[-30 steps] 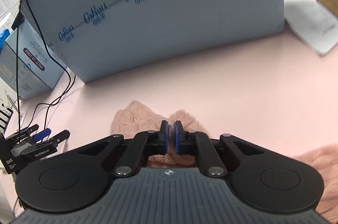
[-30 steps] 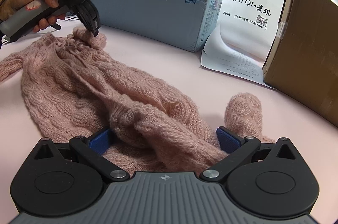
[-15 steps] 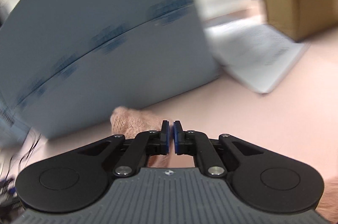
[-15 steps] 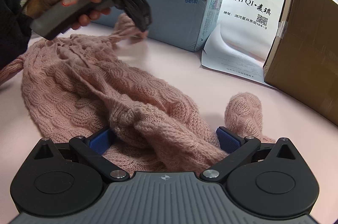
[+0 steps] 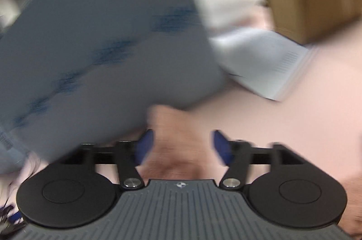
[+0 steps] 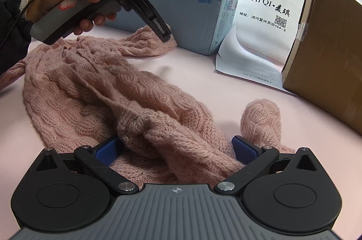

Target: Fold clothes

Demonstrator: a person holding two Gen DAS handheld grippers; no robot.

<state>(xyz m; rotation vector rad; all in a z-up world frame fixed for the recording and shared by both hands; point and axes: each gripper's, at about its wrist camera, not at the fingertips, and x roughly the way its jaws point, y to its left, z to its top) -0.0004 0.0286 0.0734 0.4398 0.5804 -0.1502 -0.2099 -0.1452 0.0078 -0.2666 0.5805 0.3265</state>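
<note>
Two tools work one pink sweater (image 6: 95, 90) spread on the pink surface (image 6: 203, 72): the left tool (image 5: 181, 145) is opening, a sleeve between its pads; the right tool (image 6: 176, 149) stands wide around bunched knit.

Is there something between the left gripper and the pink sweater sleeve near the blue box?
Nothing visible. The left gripper, its jaws opening, sits right over the sweater sleeve; the blue box stands just behind.

"MAI QI" on white bag (image 6: 262, 13); "DAS" on left tongs (image 6: 166, 35).
</note>
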